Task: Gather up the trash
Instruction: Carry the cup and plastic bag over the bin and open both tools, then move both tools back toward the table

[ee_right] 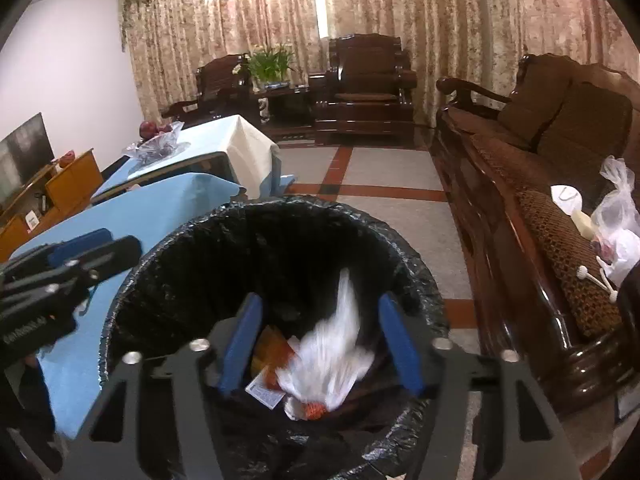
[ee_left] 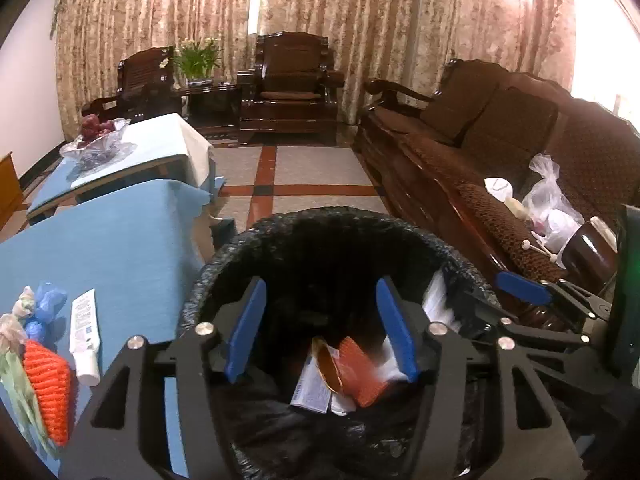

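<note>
Both jaws are standing spread over the black-lined round trash bin [ee_right: 256, 240]; a blurred white plastic bag [ee_right: 332, 352] is lying below the right gripper [ee_right: 320, 340], touching neither pad, and the left gripper [ee_left: 320, 328] is pinching nothing.

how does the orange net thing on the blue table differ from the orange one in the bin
The orange mesh net on the blue tablecloth lies outside the black-lined trash bin, beside a white tube and crumpled bags, still to be collected. The orange mesh piece in the bin lies among paper scraps and looks blurred. The table one shows its knit ribs sharply. Both are bright orange netting.
</note>
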`<state>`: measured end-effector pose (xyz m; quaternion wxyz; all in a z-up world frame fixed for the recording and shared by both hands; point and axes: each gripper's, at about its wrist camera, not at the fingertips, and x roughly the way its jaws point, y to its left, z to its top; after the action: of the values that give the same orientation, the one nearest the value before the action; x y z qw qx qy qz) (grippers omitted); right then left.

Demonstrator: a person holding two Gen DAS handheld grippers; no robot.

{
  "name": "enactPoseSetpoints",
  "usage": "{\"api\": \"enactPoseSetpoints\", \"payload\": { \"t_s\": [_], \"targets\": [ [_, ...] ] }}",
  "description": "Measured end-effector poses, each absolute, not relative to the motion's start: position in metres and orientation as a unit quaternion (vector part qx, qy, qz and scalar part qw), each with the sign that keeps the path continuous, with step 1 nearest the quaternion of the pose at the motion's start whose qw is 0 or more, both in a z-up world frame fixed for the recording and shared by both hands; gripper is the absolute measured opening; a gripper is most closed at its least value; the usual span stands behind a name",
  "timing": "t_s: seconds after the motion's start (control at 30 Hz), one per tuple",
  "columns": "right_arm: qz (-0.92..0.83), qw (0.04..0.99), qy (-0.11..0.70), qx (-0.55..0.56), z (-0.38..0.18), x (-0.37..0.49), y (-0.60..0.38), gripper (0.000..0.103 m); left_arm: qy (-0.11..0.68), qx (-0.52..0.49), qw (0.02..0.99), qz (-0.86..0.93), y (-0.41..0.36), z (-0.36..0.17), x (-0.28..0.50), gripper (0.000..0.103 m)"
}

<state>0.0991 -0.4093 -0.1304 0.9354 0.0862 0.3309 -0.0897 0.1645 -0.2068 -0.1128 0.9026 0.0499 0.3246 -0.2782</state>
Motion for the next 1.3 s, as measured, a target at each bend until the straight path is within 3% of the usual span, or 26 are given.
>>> {"api": "enactPoseSetpoints", "payload": {
  "t_s": [0.13, 0.2, 0.43, 1.17, 1.3],
  "targets": [
    [-0.103, 0.937, 0.325, 0.080, -0.127, 0.096, -0.406, 0.091, 0.322, 0.042, 0.909, -0.260, -0.187, -0.110, 0.166, 0.065],
    [-0.105, 0.938, 0.322, 0.073, -0.123, 0.094, -0.404, 0.097, 0.319, 0.040, 0.913, -0.250, -0.180, -0.107, 0.167, 0.071],
    [-0.084, 0.944, 0.312, 0.063, -0.108, 0.097, -0.378, 0.097, 0.302, 0.023, 0.931, -0.202, -0.131, -0.095, 0.166, 0.085],
    [0.109, 0.956, 0.272, 0.018, -0.095, 0.159, -0.187, 0.096, 0.268, 0.015, 0.963, 0.003, 0.067, -0.087, 0.147, 0.086],
    [0.124, 0.953, 0.278, 0.013, -0.105, 0.173, -0.159, 0.086, 0.278, 0.007, 0.960, 0.027, 0.095, -0.097, 0.145, 0.086]
  ]
}}
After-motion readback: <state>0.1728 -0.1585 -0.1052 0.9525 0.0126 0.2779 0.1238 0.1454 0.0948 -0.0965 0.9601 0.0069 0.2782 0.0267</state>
